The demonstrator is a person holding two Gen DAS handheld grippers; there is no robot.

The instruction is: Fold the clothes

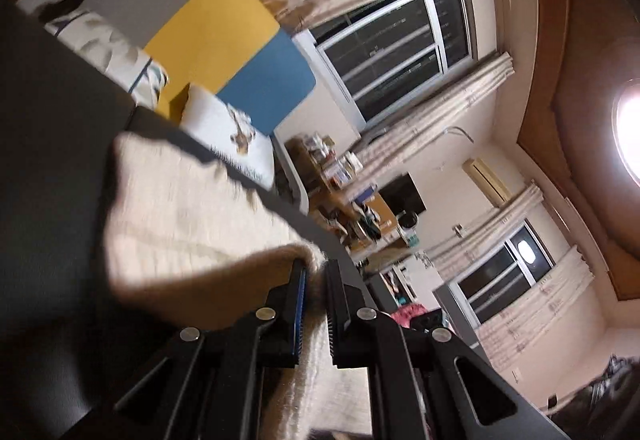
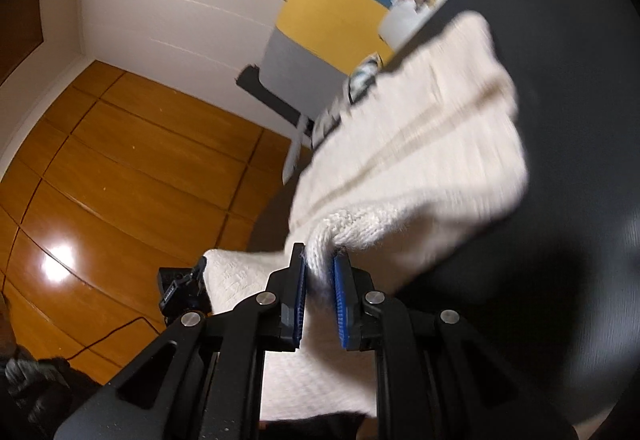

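Cream knit garment spread over dark bed cover, near edge raised off it. Left tool clamped on one bunched hem fold; right tool clamped on a thick ribbed fold. Far part of garment motion-blurred. Risk, judged: bite on each side looks shallow, near the pad tips, so loose knit could slide out under its own weight; uneven pull between tools could skew the crease. Writing: dark lettering on pillow by the headboard, too blurred to read. Small label on black device on wooden floor, illegible.
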